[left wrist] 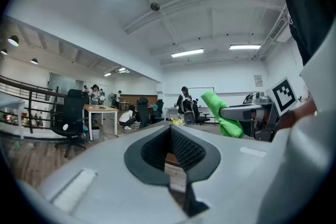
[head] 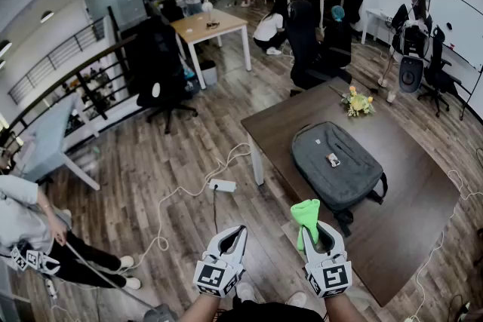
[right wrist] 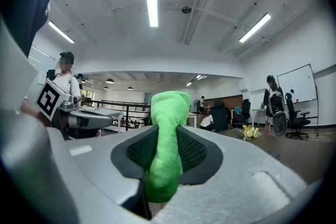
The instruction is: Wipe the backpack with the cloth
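The table (head: 411, 226) lies bare on all sides of the backpack (head: 336, 168), giving open access; only the flowers (head: 357, 103) stand near its far end.

Grippers are counted at two: left gripper (head: 237, 231) and right gripper (head: 315, 231). One green cloth (head: 306, 213) is recorded. One grey backpack (head: 336, 166) is noted. One dark brown table (head: 407, 215) and one light wooden table (head: 207, 26) are logged. One bunch of flowers (head: 358, 103), one white power strip (head: 223, 185) and one whiteboard (head: 456, 15) are entered. The background people are too small for an exact count.
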### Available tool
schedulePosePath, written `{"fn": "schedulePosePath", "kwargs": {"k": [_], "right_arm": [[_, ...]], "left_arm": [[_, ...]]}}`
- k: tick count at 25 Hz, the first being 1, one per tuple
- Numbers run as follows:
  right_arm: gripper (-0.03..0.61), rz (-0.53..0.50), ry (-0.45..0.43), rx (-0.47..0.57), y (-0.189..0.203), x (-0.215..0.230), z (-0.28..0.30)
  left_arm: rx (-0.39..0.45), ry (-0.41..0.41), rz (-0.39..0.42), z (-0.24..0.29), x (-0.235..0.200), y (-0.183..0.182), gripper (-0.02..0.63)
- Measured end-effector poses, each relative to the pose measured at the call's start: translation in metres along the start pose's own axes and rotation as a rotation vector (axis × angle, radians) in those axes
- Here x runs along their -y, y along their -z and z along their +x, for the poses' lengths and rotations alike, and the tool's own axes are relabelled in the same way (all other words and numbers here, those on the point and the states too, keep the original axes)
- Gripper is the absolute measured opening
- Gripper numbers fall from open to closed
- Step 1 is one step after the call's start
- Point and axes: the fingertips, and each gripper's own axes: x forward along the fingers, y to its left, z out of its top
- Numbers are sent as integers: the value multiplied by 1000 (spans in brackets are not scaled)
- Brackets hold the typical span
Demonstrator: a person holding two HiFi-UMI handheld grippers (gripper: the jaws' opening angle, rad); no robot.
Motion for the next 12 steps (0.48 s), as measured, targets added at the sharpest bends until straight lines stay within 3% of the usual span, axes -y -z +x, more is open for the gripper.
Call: {"fn": "schedulePosePath", "kwargs": {"k": [12], "right_arm": [[103, -6, -1, 13, -9, -4, 18]], "left_arm": [[-7, 9, -8, 6, -11, -2, 18]]}}
